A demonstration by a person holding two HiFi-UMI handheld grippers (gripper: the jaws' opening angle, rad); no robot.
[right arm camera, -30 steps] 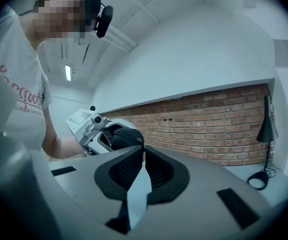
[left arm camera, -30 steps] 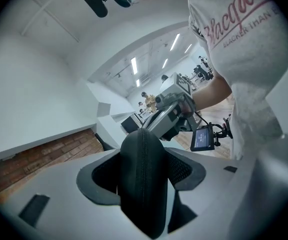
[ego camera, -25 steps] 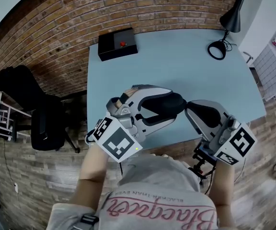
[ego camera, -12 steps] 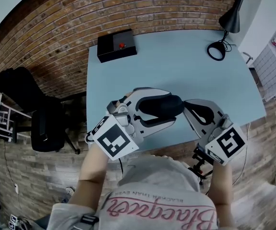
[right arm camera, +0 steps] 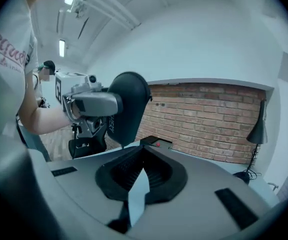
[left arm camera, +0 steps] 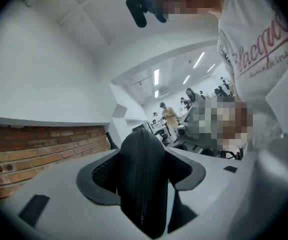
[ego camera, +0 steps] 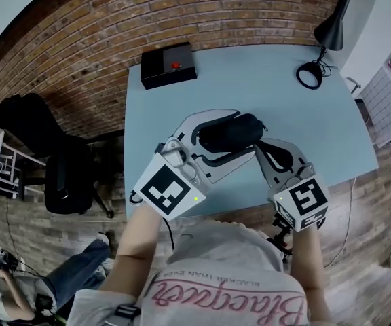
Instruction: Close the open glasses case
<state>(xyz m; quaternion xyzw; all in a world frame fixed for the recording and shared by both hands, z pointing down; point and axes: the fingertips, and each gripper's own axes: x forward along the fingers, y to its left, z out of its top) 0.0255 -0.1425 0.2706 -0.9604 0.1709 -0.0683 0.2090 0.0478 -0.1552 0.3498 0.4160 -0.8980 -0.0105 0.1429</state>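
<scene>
Black glasses case (ego camera: 228, 132) is being held over the table (ego camera: 250, 73), clamped between the left claw's (ego camera: 241, 136) pads. The right claw (ego camera: 269, 153), fully closed and empty, is being held beside it. An off-centre push is being judged likely to twist the rounded shell free.

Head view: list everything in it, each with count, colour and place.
Table: one, light blue, centre.
Wall: one, red-brown brick, behind the table.
Box: one, black with a red button, table's far-left corner.
Lamp: one, black, table's far-right corner.
Case: one, black, over the table's near side.
Chair: one, black, left of the table.
Bystander: one, blue trousers, bottom-left corner.
Left hand-held gripper: one, grey, shut on the case.
Right hand-held gripper: one, grey, shut and empty, right of the case.
</scene>
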